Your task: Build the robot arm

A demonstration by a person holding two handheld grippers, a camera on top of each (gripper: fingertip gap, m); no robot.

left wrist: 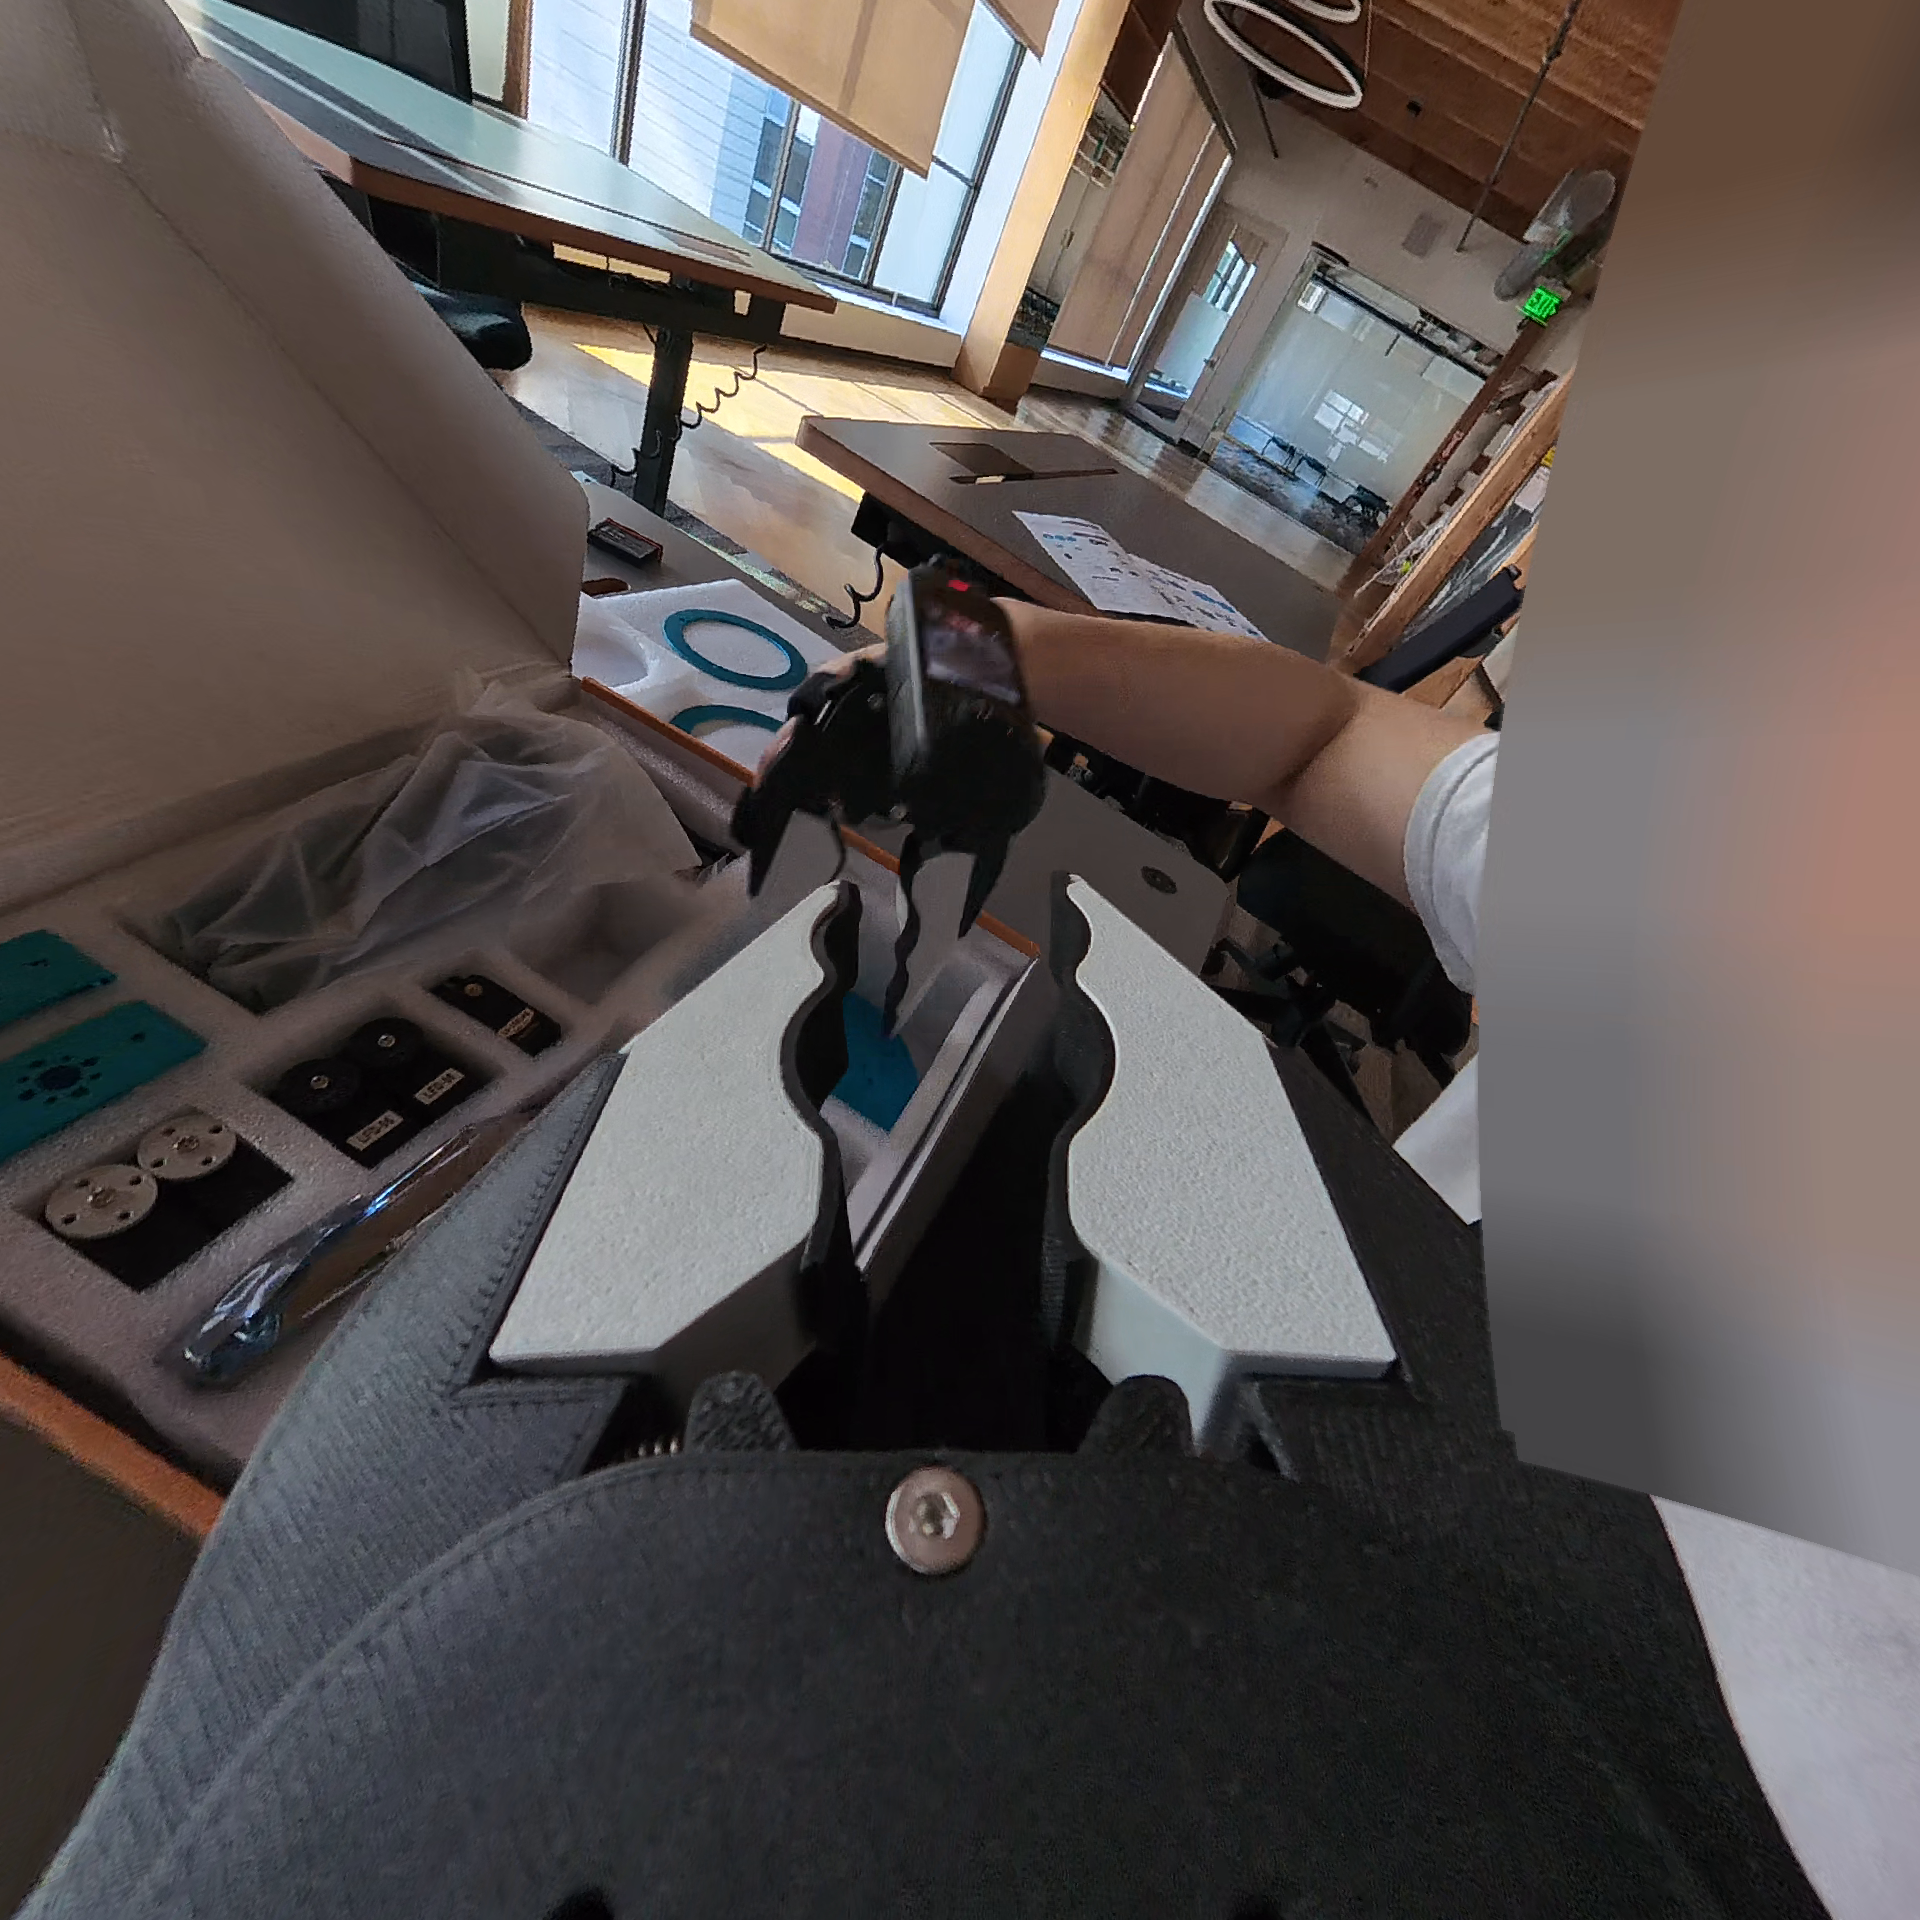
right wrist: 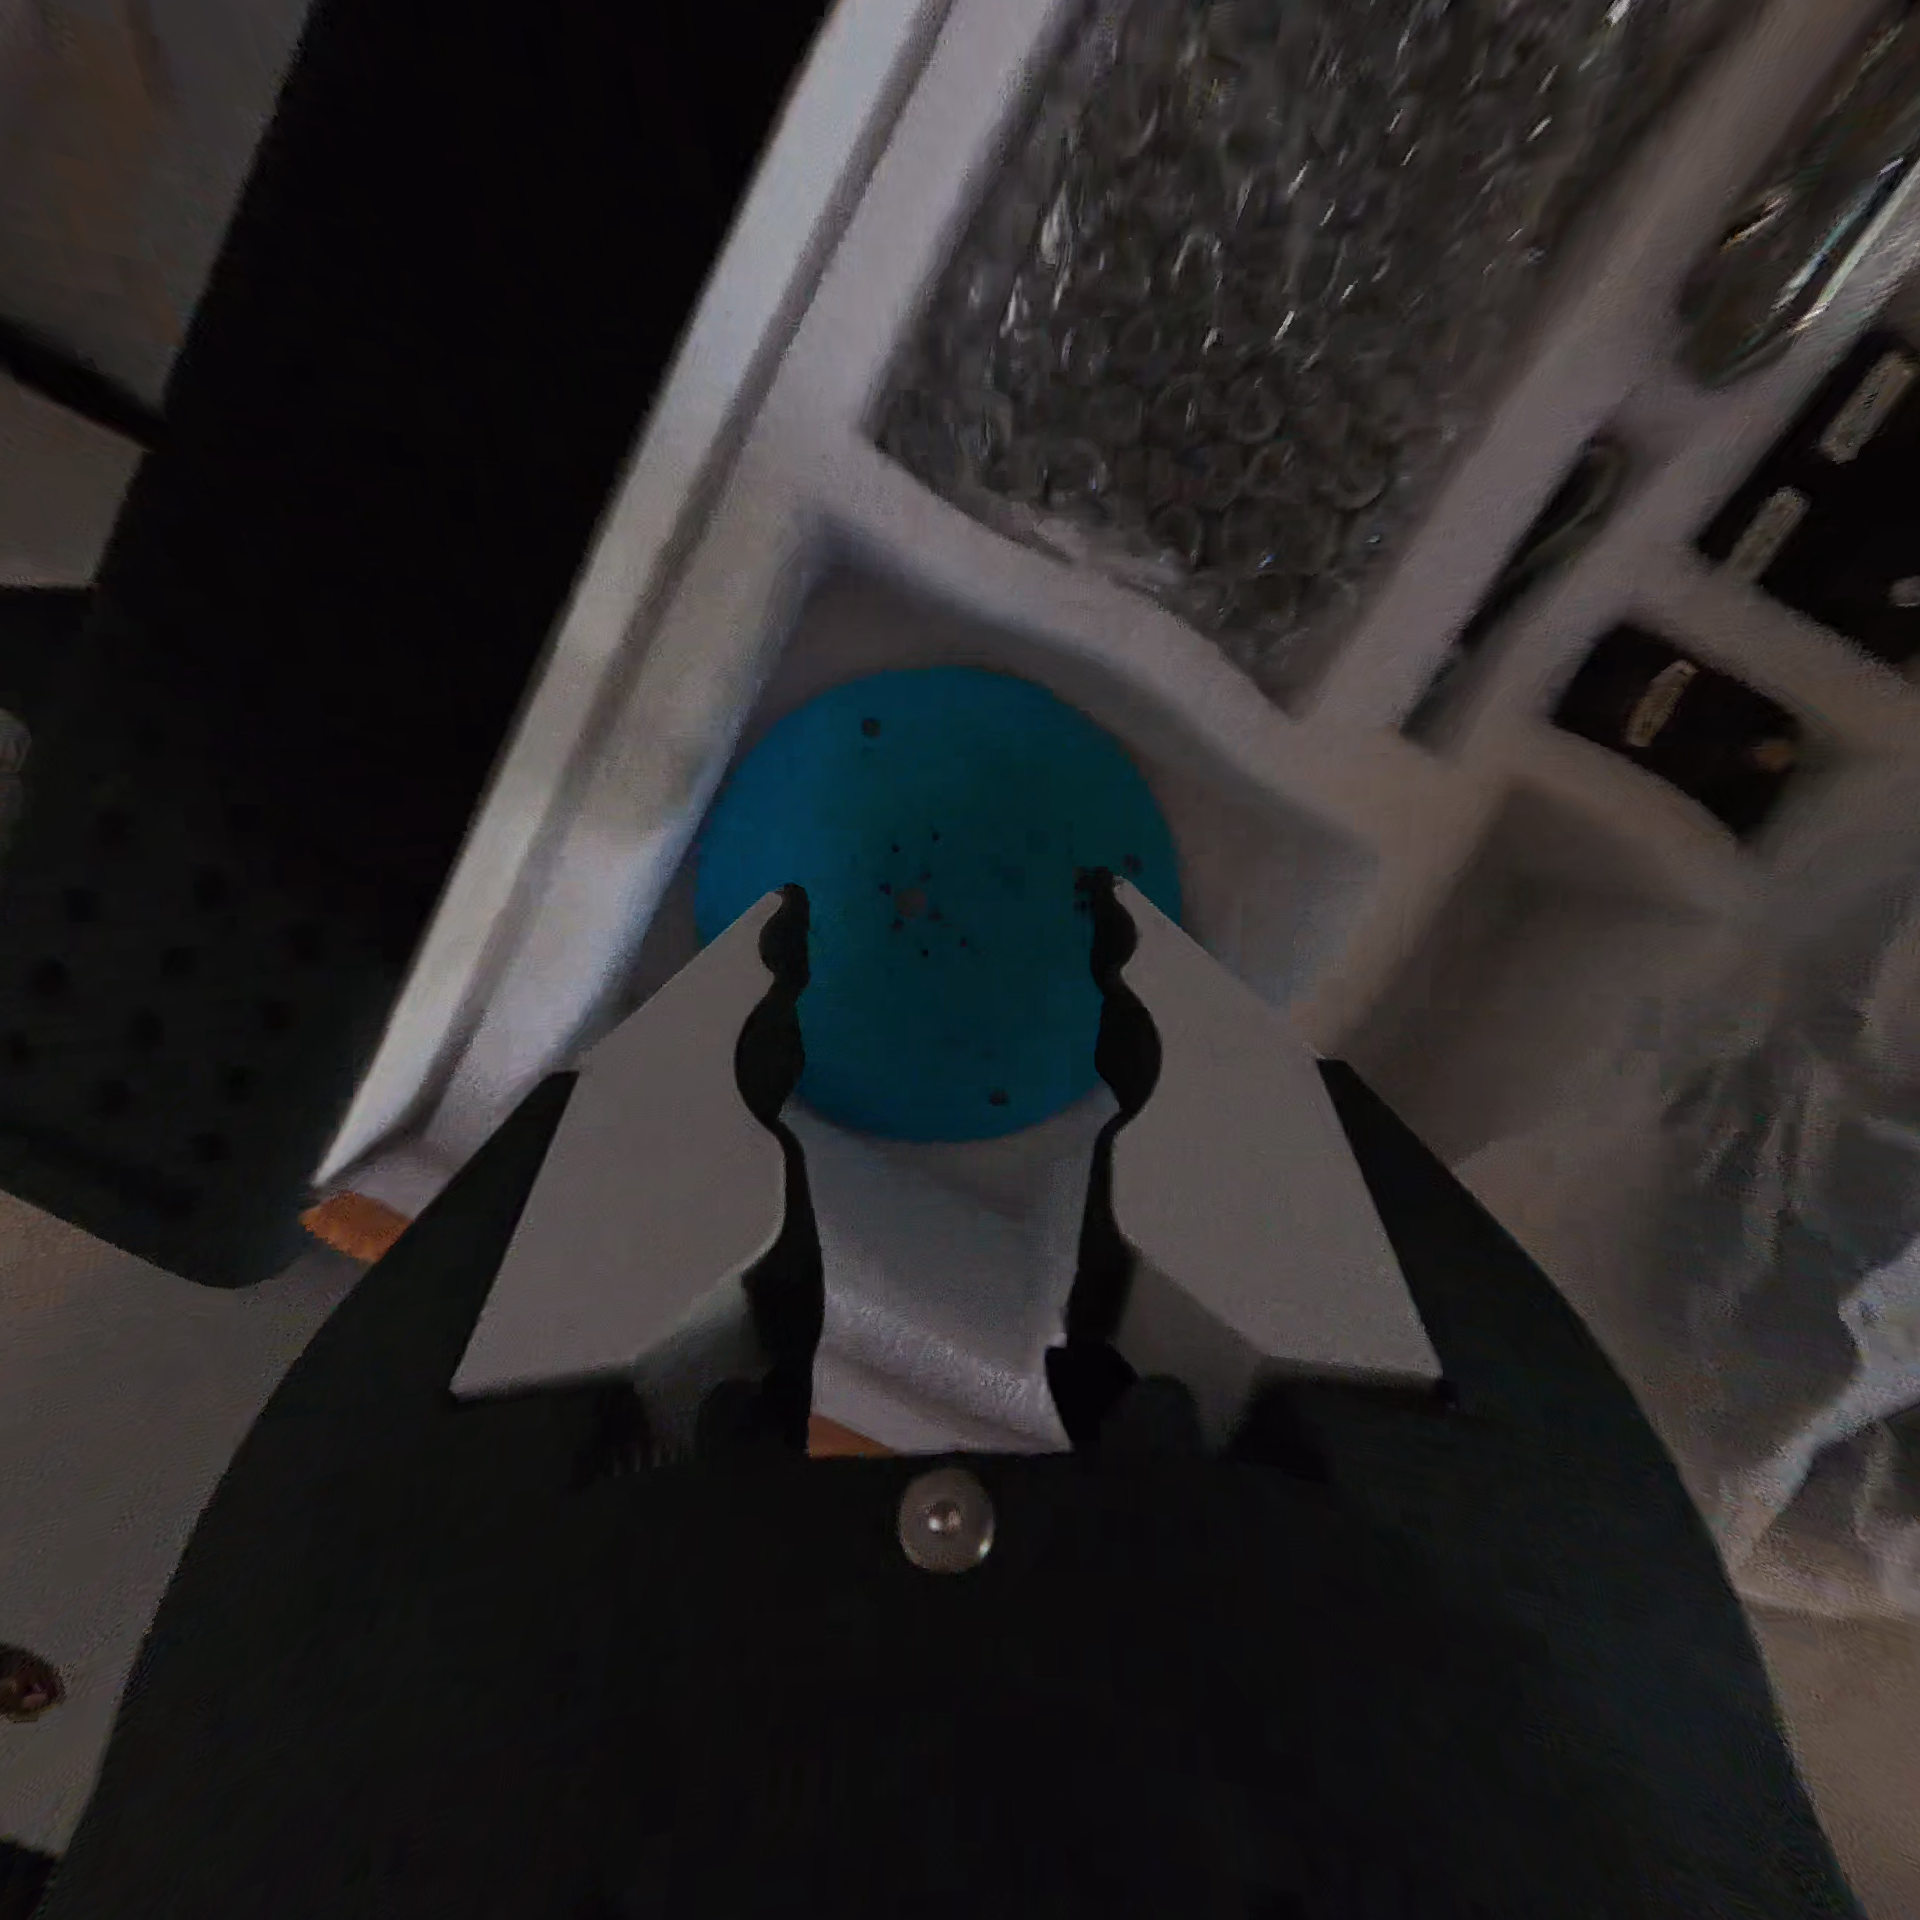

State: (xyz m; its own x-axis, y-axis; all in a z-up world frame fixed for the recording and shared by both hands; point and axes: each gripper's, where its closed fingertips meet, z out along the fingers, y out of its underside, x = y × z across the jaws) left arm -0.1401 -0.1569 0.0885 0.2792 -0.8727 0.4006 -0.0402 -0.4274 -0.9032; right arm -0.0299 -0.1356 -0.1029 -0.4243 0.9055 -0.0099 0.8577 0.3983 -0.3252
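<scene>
A white foam tray (right wrist: 1382,862) holds a blue disc (right wrist: 935,831) in a corner pocket. The right gripper (right wrist: 948,896) hangs over it, jaws wide and empty — the disc lies between its fingertips. The left gripper (left wrist: 956,904), also spread, holds nothing — near the tray's edge.

Blue disc (right wrist: 935,821) partly hidden by right tongs (right wrist: 945,894); surroundings motion-blurred.

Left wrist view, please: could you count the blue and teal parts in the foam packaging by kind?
plates: 2
rings: 2
disc: 1
Total: 5
</scene>
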